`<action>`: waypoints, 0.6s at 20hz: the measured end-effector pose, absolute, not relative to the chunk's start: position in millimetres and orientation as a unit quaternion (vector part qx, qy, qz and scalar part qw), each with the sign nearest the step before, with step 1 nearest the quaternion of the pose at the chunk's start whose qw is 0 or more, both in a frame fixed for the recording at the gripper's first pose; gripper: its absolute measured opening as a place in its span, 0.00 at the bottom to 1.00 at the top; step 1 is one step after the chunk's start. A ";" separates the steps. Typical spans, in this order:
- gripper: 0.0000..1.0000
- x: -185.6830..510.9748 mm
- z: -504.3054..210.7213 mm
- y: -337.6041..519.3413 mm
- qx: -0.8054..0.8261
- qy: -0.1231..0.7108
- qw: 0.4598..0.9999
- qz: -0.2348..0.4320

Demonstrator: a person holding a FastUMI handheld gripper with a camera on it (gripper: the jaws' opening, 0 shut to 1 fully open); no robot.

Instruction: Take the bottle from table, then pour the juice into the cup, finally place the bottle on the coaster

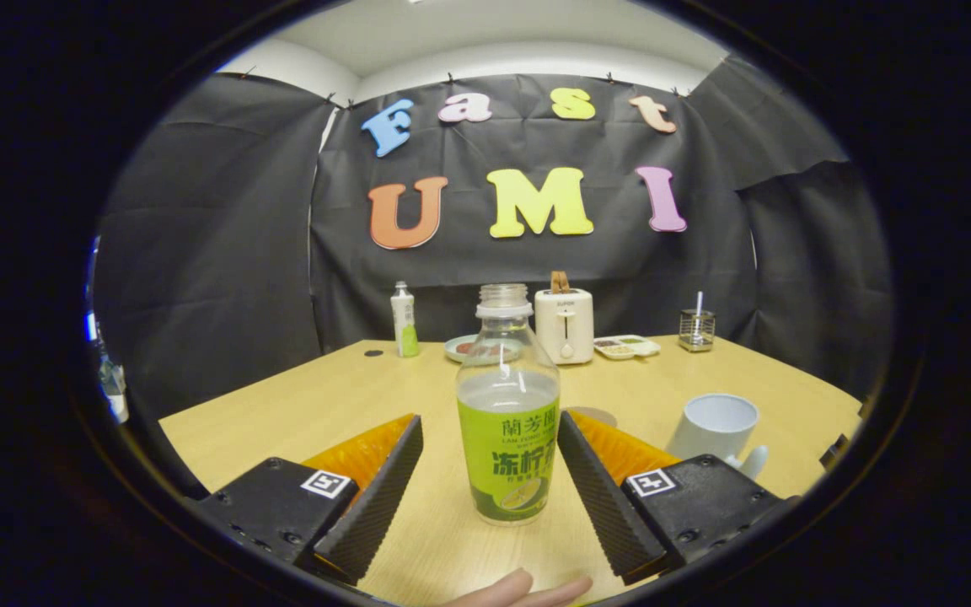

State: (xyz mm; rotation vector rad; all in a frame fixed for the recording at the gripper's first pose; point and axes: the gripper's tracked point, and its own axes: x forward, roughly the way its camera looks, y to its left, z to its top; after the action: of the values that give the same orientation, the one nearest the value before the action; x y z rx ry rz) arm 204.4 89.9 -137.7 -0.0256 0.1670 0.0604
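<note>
Juice bottle seen upright on table, uncapped, long axis vertical, neck up, centred btwn gripper fingers, which are spread w/ gaps either side, nothing grasped; cup beyond right finger, coaster partly hidden just behind bottle.

The claw stands wide, its fingers apart from the bottle upright between them, with bare counter showing on both sides of it. Just beyond the right finger sits the cup, crowding that side, and a coaster lies flat behind the bottle. Leftward the counter is open. Along the far edge stand a small bottle, a plate, a toaster, a tray and a glass. Fingertips rest on the near counter edge.
</note>
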 end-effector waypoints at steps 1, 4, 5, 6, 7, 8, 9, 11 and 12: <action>1.00 211.5 -138.2 89.2 -0.015 0.085 0.996 0.028; 1.00 233.0 -140.7 89.5 -0.026 0.097 0.995 0.015; 1.00 237.3 -142.0 88.5 -0.033 0.100 0.994 0.007; 1.00 240.0 -141.2 88.7 -0.042 0.101 0.994 0.001; 1.00 242.5 -139.2 89.8 -0.052 0.099 0.994 -0.002; 1.00 244.3 -137.3 90.5 -0.060 0.097 0.993 -0.004; 1.00 244.7 -135.9 91.6 -0.066 0.094 0.993 -0.003; 1.00 244.7 -133.7 92.0 -0.070 0.090 0.993 0.002; 1.00 244.2 -133.5 89.5 -0.068 0.091 0.994 0.001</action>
State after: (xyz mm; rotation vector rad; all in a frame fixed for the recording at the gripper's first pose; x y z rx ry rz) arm 244.2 89.5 -133.5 -0.1364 0.1823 0.0017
